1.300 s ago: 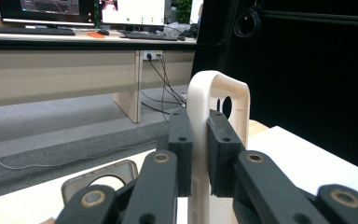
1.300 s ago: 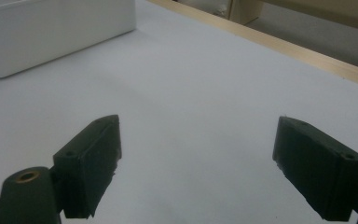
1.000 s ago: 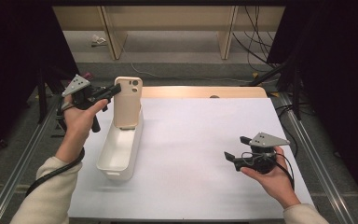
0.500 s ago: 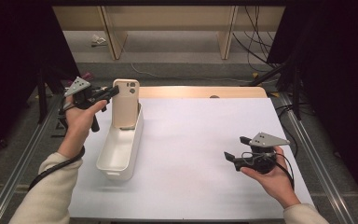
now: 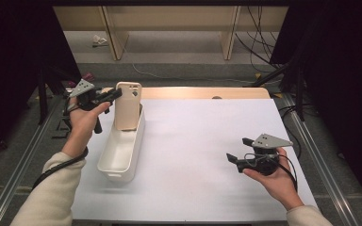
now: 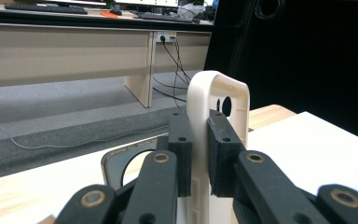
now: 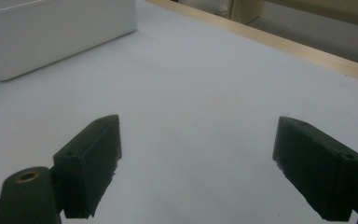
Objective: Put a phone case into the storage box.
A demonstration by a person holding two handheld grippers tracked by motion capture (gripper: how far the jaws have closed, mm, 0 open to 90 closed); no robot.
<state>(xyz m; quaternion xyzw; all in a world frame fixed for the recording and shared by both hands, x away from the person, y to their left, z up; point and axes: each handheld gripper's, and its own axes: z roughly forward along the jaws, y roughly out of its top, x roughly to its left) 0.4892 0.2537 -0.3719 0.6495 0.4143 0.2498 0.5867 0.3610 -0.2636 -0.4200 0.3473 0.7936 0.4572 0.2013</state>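
Note:
A cream phone case [image 5: 128, 105] stands upright with its lower end inside the far end of a white oblong bin [image 5: 120, 149]. My left gripper [image 5: 115, 95] is shut on the case's edge; in the left gripper view both pads clamp the case [image 6: 216, 109] near its camera cut-outs. On the table's right side, my right gripper [image 5: 233, 161] is held just above the white sheet, its jaws wide apart with nothing between them [image 7: 196, 163].
The white sheet [image 5: 202, 141] covers most of the wooden table [image 5: 193, 92]. The bin's side [image 7: 51, 32] lies ahead of the right gripper. Metal rails run along both table sides, and cables lie on the floor beyond.
The left gripper has lowered the phone case, so its bottom end now sits deeper in the bin. The right gripper has stayed still.

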